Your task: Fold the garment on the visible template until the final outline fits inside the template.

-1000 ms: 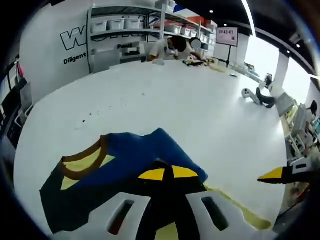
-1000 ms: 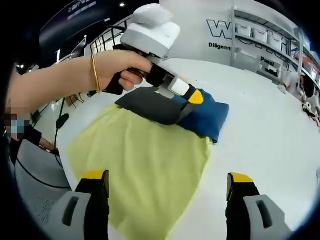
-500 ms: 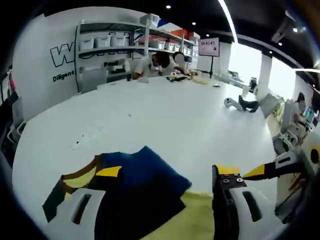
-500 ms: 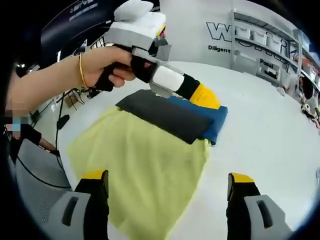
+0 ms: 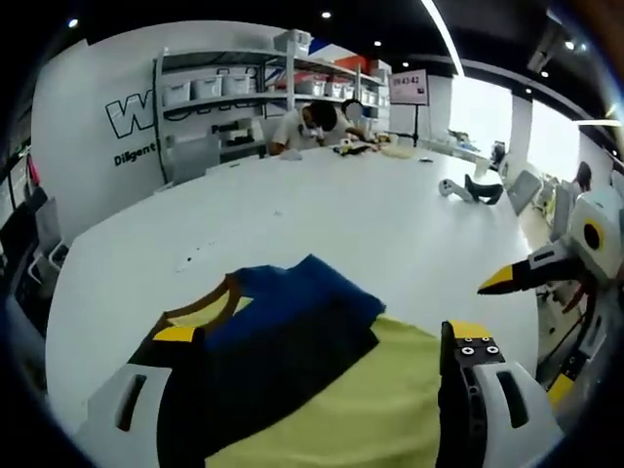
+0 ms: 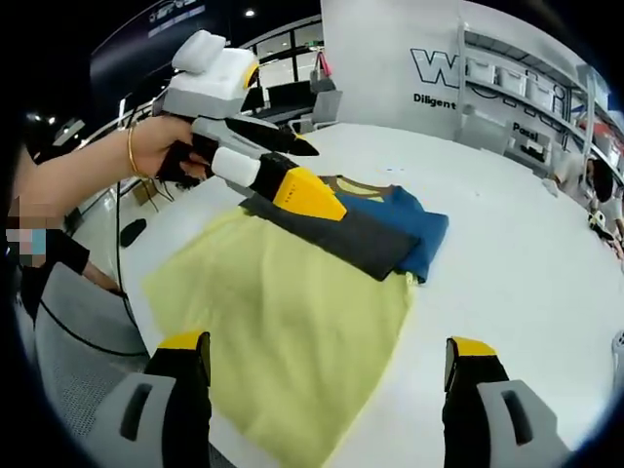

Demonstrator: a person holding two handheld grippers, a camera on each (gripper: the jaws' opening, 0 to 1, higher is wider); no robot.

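Note:
The folded garment (image 6: 375,237), blue and black with a brown collar, lies across the far edge of the yellow-green template (image 6: 292,322), part of it on the white table. In the left gripper view the garment (image 5: 283,331) sits just beyond my open left gripper (image 5: 322,333), which holds nothing, and the template (image 5: 361,405) lies between the jaws. A hand holds the left gripper (image 6: 304,173) above the garment's near-left corner, fingers apart. My right gripper (image 6: 327,346) hovers open over the template's near edge, and the right gripper (image 5: 526,331) enters the left gripper view from the right.
The wide white table (image 5: 341,210) stretches away behind the garment. A person (image 5: 317,122) works at its far side in front of shelves with bins (image 5: 224,88). Another tool (image 5: 468,185) lies at the far right. A grey chair (image 6: 68,331) stands off the table's near-left edge.
My left gripper, shut on the black fold a second ago, has opened, let the garment go and lifted up and back. The right gripper has stayed open and still.

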